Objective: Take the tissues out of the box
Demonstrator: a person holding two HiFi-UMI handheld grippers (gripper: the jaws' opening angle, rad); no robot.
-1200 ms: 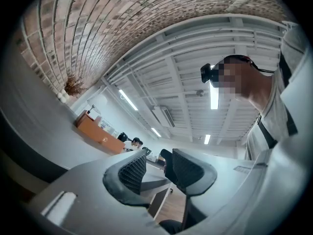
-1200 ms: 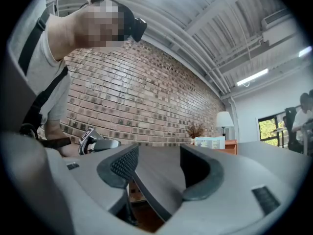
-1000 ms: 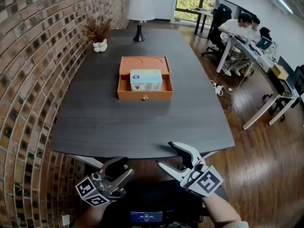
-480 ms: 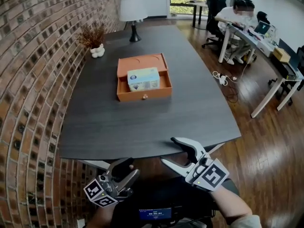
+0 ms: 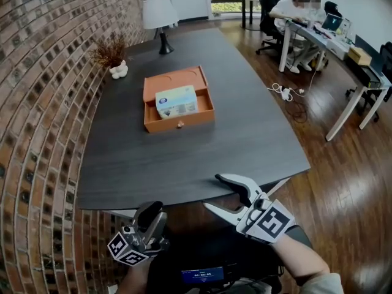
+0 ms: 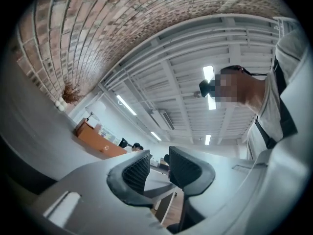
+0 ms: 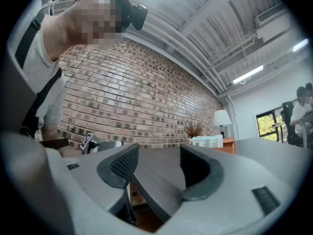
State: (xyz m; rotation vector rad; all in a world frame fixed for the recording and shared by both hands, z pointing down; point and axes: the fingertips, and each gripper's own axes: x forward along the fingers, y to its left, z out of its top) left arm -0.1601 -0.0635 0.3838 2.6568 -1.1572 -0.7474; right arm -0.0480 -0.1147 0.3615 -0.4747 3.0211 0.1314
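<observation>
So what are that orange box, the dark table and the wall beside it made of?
The orange box looks like matte coated board or faux leather: even colour, crisp edges; I can't tell which. The table looks like dark wood or wood-look laminate: streaky grain, soft sheen. The wall is bare brick: rough reddish blocks, pale mortar lines.

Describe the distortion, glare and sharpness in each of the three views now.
Head view: fisheye bows the brick wall and the table edges; light is even, tissue box sharp. Left gripper view: dark round vignette, ceiling lights blown out. Right gripper view: same vignette, window bright, lamp small but clear.
</observation>
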